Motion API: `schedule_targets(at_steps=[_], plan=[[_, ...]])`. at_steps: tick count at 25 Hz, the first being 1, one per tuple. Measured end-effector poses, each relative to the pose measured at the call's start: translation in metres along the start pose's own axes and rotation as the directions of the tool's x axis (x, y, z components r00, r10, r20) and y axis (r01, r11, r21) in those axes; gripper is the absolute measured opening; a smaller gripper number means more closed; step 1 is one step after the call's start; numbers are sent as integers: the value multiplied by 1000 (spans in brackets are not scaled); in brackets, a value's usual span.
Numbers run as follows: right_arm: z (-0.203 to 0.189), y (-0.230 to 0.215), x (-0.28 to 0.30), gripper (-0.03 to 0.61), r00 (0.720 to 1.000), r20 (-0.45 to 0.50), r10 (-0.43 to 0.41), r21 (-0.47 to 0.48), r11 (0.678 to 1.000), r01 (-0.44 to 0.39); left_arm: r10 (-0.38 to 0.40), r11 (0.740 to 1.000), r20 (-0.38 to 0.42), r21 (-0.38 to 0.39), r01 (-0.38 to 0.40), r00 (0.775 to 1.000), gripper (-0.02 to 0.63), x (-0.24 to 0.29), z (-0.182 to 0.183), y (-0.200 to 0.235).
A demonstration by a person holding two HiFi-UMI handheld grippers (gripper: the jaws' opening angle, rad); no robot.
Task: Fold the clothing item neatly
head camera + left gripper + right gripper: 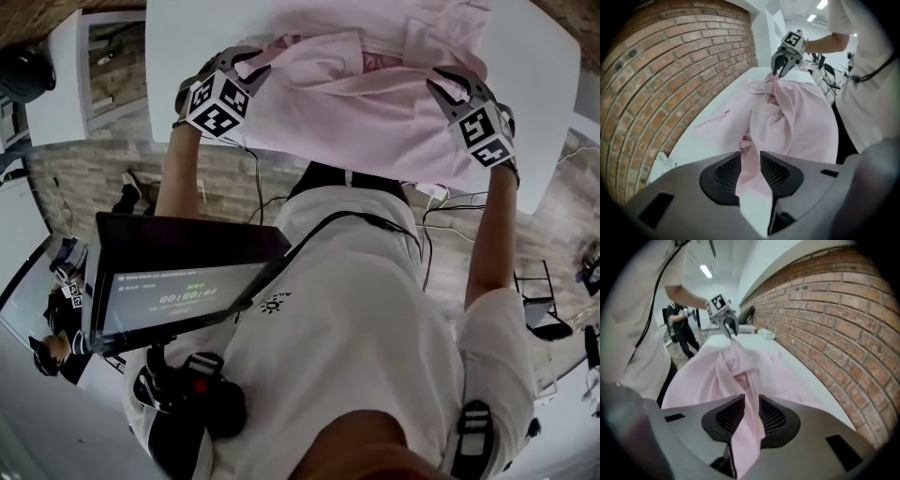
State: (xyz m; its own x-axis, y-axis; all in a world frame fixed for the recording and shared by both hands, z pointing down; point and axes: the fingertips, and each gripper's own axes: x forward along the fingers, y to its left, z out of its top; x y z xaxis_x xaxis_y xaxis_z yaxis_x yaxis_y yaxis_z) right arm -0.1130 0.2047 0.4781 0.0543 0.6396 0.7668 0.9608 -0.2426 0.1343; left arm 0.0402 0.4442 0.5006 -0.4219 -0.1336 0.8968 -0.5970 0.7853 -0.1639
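**Both grippers pinching 1 pink garment at the near table edge**

Left gripper point(750, 161): the 2 ribbed pads are closed on a narrow fold of the pink garment point(797, 122), and the cloth fills the gap between them. Right gripper point(751, 408): same condition, with the pads pressed on a fold of the same garment. In the head view the left gripper point(246, 64) and right gripper point(441, 84) sit well apart at the garment's 2 near corners, and the cloth is bunched and sagging between them.

Edges and room: the garment lies on the white table point(187, 37), and its near part hangs over the table edge toward the person. Bare tabletop shows to the left of the left gripper and along the far side. The brick wall point(834, 310) runs beside the table's far long edge.

Hidden or unclear: the garment's far end is cut off at the top of the head view. Sleeves and collar cannot be sorted out in the folds. Each pinched fold's lower end disappears under the gripper body. A small pale crumpled object point(766, 333) lies on the table by the wall; I cannot tell what it is.

Counts: 2 grippers, 2 marker cubes, 1 garment, 1 table, 1 lit screen point(178, 272) at the person's chest.
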Motion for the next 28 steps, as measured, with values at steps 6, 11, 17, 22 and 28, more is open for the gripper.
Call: schedule_targets(at_steps=[6,11,17,22,28], plan=[[105,19,83,108,976,105,191,-138,975,-176,125,974,75,-198,-108,989,123,-15,-4,13],[132,42,119,176,934,-8,358,-363,869,-336,153,948,94,-296,-119,984,123,-9,3,-11],[114,66,130,9,868,-124,481,-425,765,-484,191,934,132,-329,-139,973,123,-11,15,-31],[114,37,108,9,902,-90,421,-371,827,-423,222,946,160,-276,-172,962,123,-14,34,-33],[98,-29,112,9,956,-128,263,-371,882,-292,189,976,139,-130,-172,972,123,-1,57,-31]])
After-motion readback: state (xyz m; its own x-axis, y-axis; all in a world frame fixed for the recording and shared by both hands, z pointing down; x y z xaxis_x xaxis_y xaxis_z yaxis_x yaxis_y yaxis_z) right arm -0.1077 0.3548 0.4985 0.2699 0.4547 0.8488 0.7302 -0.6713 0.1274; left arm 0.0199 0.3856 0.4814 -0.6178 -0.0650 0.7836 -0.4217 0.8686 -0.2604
